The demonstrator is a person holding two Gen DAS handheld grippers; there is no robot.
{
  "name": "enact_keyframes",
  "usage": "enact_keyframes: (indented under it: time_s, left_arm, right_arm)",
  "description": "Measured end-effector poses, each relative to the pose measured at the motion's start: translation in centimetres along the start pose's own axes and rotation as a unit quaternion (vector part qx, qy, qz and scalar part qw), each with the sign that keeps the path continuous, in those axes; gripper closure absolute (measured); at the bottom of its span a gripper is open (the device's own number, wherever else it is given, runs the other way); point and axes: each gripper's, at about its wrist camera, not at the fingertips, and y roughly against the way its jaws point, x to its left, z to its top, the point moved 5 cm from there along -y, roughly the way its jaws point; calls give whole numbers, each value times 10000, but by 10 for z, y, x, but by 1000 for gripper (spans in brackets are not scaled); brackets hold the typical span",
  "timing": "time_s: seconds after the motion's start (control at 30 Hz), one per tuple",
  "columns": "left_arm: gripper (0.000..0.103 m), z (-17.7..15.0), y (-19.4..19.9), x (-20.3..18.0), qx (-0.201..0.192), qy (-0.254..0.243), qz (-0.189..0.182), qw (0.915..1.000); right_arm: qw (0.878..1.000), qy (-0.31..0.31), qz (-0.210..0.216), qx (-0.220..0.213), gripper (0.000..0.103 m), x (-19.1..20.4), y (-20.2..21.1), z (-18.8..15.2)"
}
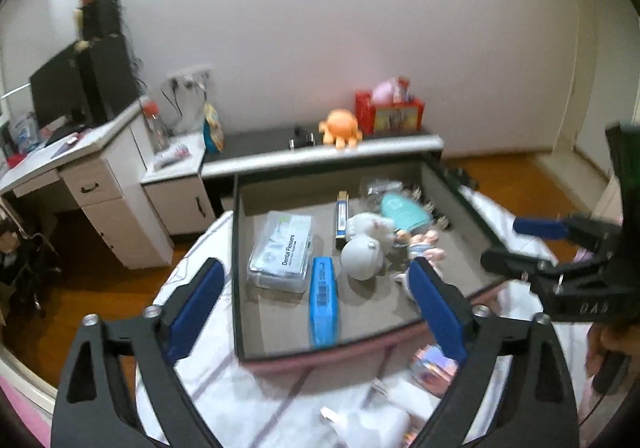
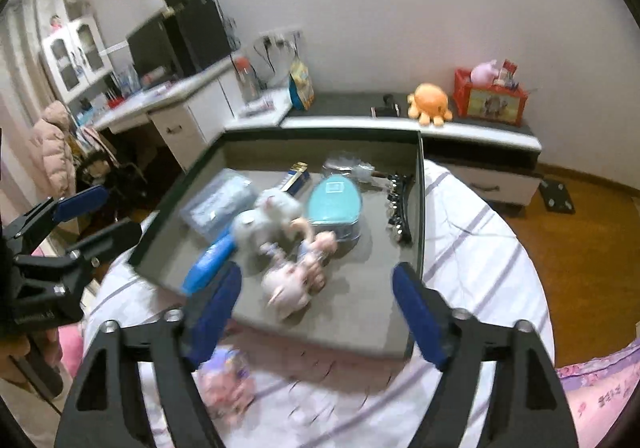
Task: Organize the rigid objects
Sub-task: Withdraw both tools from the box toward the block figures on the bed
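A grey open tray (image 1: 236,248) (image 2: 418,208) lies on a bed with a striped white sheet. It holds a clear dental flossers box (image 1: 282,252) (image 2: 222,204), a long blue case (image 1: 323,296) (image 2: 210,264), a round grey toy (image 1: 362,256), a teal egg-shaped case (image 1: 404,210) (image 2: 336,200), a small blue box (image 1: 343,214), a pink doll figure (image 2: 296,280) and a dark hair clip (image 2: 396,204). My left gripper (image 1: 316,268) (image 2: 108,214) hangs open over the tray's near left side. To its right, my right gripper (image 2: 318,272) (image 1: 516,244) is open above the near edge. Neither holds anything.
On the sheet in front of the tray lie a pinkish packet (image 1: 434,368) (image 2: 226,384) and a white toy (image 1: 368,424). Behind the bed, a low bench (image 1: 320,156) carries an orange plush octopus (image 1: 340,128) and a red box (image 1: 390,112). A white desk (image 1: 100,184) stands left, on a wooden floor.
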Motion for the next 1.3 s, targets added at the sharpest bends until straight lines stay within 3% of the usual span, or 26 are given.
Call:
enact_keyframes:
  time_s: [0.17, 0.33, 0.5, 0.63, 0.77, 1.03, 1.3]
  left_arm:
    - [0, -34, 48, -1, -346, 362, -242, 9985]
    - [0, -71, 81, -1, -615, 562, 15, 9965]
    - [0, -105, 97, -1, -565, 628, 202, 9962]
    - [0, -127, 97, -3, -389, 738, 131, 9964]
    - [0, -145, 88, -3, -171, 754, 93, 9970]
    - [0, -156, 73, -10, 72, 752, 59, 9971]
    - [0, -163, 49, -41, 376, 685, -129, 9969]
  right_arm:
    - [9982, 218, -293, -476, 22, 27, 42, -37]
    - [9931, 416, -616, -903, 18, 48, 70, -65]
    - [9922, 425, -661, -969, 17, 54, 80, -88]
    - [9923, 394, -799, -862, 15, 53, 76, -101]
    - [9934, 291, -806, -766, 0, 47, 73, -116]
    - [9952, 163, -734, -620, 0, 43, 70, -129]
    - [9948, -261, -811, -557, 0, 9, 67, -137]
